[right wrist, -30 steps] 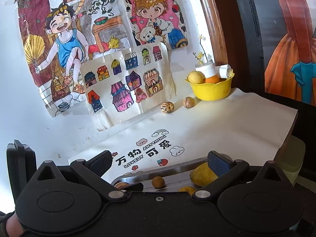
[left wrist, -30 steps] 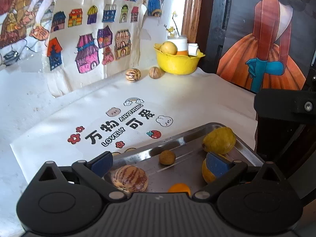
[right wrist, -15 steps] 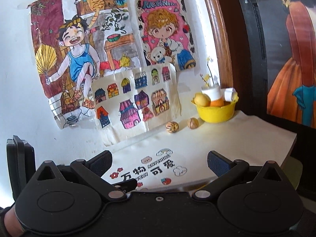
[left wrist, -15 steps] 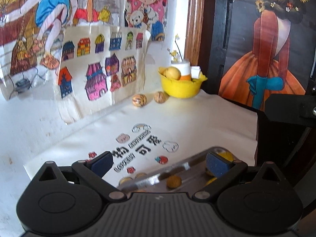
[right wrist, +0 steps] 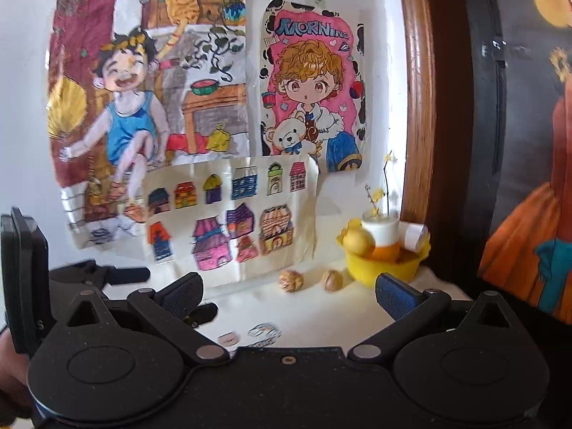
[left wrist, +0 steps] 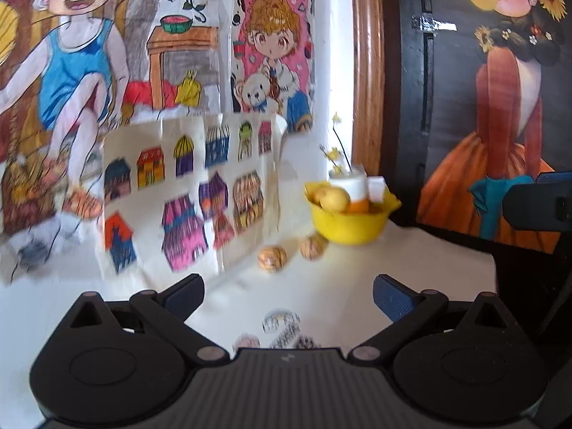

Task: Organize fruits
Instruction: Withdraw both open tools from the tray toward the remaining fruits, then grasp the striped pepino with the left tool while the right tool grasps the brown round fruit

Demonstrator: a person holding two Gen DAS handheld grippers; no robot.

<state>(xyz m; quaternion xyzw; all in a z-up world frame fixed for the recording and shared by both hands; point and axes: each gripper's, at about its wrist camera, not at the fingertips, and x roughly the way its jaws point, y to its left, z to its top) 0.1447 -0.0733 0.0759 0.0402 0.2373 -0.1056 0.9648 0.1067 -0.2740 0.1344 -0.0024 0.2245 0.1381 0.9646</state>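
A round striped fruit with a beige, ribbed skin (left wrist: 272, 258) lies on the white table covering (left wrist: 411, 261) in the middle of the left wrist frame. Just beside it, to the right, lies a second round fruit with a tan, rough-looking skin (left wrist: 312, 247), which is very near the bowl; I cannot tell if it touches. The bright yellow plastic bowl with a wavy rim (left wrist: 348, 227) stands right of centre, close to the wall. In it are a smooth pale yellow fruit (left wrist: 334, 198), an orange fruit (left wrist: 358, 206), a white cylindrical jar with thin yellow flower stems (left wrist: 348, 183) and a small white roll-like thing (left wrist: 376, 188).

The left gripper (left wrist: 287, 295) is in the lower middle of its frame, its two black fingers with blue ribbed pads (left wrist: 391, 295) spread wide, with nothing between them. The right gripper (right wrist: 287, 295) is likewise spread wide and empty, and both fruits show between its fingers further back.

Behind the fruits, a paper sheet with small coloured houses (left wrist: 193, 193) leans against the white wall. Above it hang a drawing of a laughing child in a blue vest (right wrist: 132, 114) and a pink drawing of a child with a teddy bear (right wrist: 311, 89). At the right edge is a wooden frame post (left wrist: 368, 71) and a dark picture of a figure in an orange dress (left wrist: 500, 143).
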